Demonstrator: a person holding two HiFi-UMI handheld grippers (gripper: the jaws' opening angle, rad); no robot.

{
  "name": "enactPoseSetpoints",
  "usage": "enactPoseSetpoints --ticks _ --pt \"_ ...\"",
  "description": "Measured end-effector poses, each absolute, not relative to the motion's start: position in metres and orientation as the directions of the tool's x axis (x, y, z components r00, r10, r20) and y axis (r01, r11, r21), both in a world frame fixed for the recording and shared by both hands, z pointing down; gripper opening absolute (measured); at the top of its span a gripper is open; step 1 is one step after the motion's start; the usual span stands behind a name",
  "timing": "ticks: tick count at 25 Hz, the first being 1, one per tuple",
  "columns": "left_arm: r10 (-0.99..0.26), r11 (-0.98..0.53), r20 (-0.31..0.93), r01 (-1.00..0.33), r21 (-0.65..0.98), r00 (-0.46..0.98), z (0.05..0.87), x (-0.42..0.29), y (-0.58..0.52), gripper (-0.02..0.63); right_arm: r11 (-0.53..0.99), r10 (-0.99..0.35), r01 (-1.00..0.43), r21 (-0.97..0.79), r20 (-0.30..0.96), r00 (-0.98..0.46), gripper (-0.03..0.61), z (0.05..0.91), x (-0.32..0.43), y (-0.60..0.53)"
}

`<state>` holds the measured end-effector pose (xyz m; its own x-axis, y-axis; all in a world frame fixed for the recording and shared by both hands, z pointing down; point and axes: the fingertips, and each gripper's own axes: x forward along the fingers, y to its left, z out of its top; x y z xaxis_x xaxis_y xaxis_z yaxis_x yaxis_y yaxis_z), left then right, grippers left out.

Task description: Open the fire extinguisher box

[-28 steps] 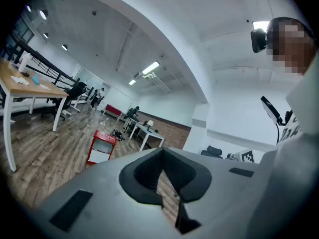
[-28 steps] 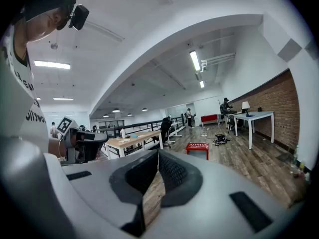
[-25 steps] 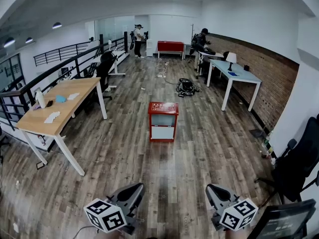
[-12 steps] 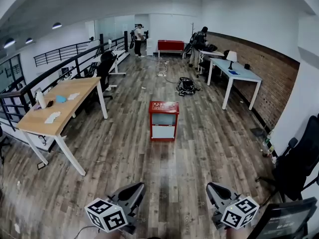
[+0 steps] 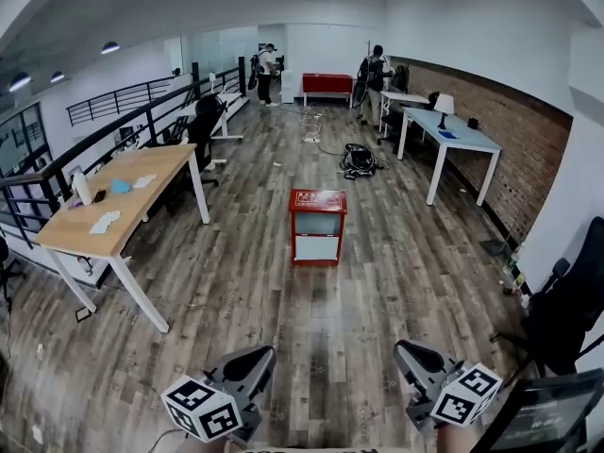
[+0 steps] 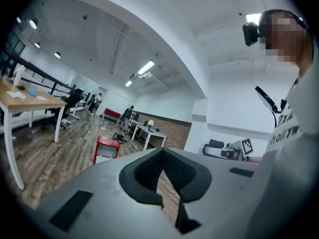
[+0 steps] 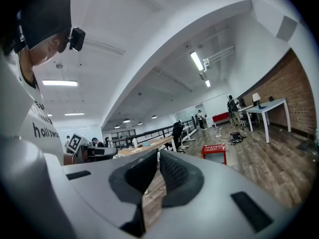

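Both sets of jaws are pressed together on nothing: left gripper [image 5: 253, 357] and right gripper [image 5: 413, 355]. We see the red box [image 5: 318, 226] standing on the wood floor [image 5: 236, 300] well ahead of us, door apparently closed. Risk: if we reach it with jaws closed, we likely shove the box rather than catch its door.

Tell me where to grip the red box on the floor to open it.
Probably the front edge of the flat lid atop the box, approached from its windowed front, which faces us. The box stands upright; no handle shows from here.
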<state>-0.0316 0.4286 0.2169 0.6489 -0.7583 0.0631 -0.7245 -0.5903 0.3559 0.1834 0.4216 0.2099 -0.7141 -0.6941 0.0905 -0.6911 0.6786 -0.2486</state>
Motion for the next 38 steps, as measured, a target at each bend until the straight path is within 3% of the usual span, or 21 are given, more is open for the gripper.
enactPoseSetpoints --ticks 5,18,26,38 --pt "-0.738 -0.633 0.06 -0.72 0.283 0.672 0.206 -0.028 0.427 0.006 0.652 -0.74 -0.746 -0.137 0.097 -0.665 0.017 0.2 0.188 0.417" --pt "-0.745 -0.603 0.094 -0.727 0.329 0.661 0.216 -0.028 0.424 0.006 0.634 -0.741 -0.756 -0.163 0.153 -0.654 0.017 0.205 0.197 0.404" --pt "-0.747 -0.615 0.056 -0.721 0.318 0.662 0.207 -0.027 0.414 0.006 0.635 -0.752 -0.762 -0.127 0.125 -0.647 0.017 0.197 0.202 0.387" --pt "-0.818 -0.512 0.077 -0.783 0.352 0.57 0.207 -0.042 0.412 0.006 0.733 -0.655 -0.667 -0.134 0.126 -0.745 0.017 0.195 0.176 0.383"
